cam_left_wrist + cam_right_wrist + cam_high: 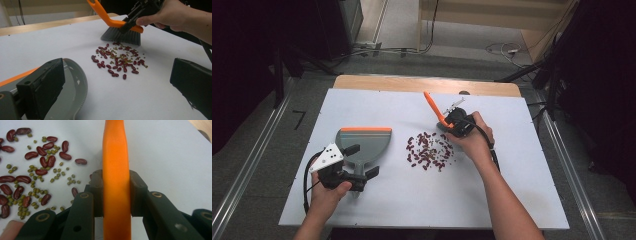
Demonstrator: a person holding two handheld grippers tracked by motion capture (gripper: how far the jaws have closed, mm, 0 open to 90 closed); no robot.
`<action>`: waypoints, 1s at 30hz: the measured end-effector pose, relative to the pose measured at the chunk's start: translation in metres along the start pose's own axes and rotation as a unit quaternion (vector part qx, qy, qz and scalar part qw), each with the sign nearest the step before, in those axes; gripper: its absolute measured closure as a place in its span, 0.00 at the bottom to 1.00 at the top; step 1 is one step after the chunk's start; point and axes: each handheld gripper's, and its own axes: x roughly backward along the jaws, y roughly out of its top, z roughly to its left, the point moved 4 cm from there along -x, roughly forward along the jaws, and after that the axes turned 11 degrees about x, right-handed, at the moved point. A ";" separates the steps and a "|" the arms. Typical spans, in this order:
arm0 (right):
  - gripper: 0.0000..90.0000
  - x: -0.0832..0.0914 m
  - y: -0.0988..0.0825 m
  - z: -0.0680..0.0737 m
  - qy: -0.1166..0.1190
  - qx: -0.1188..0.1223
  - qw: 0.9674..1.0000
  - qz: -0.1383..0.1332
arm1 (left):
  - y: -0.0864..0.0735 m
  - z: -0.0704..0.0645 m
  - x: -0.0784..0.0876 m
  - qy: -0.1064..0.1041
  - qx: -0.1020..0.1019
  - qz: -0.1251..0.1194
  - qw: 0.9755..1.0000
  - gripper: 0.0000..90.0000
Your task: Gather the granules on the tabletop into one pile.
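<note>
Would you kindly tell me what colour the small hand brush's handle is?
Bright orange handle, above grey bristles; clearest in the right gripper view.

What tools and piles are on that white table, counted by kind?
Brush, orange handle, grey bristles: 1
Dustpan, grey with an orange edge: 1
Pile of mixed red and green beans: 1
Hand-held gripper: 2, left and right
Total: 5

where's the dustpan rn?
High view: the dustpan lies left of centre on the table, left of the bean pile, its handle between the left gripper's jaws.
</note>
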 end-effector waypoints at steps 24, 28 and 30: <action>0.77 0.018 -0.006 0.034 0.055 0.033 0.998 -0.024 | -0.002 -0.002 -0.003 0.003 -0.003 0.003 1.000 0.00; 0.77 0.021 -0.003 0.025 0.047 0.024 0.998 -0.033 | -0.001 -0.001 -0.002 0.004 -0.002 0.001 1.000 0.00; 0.77 0.022 0.001 0.020 0.041 0.023 0.998 -0.034 | -0.001 -0.001 -0.002 0.003 -0.002 0.001 1.000 0.00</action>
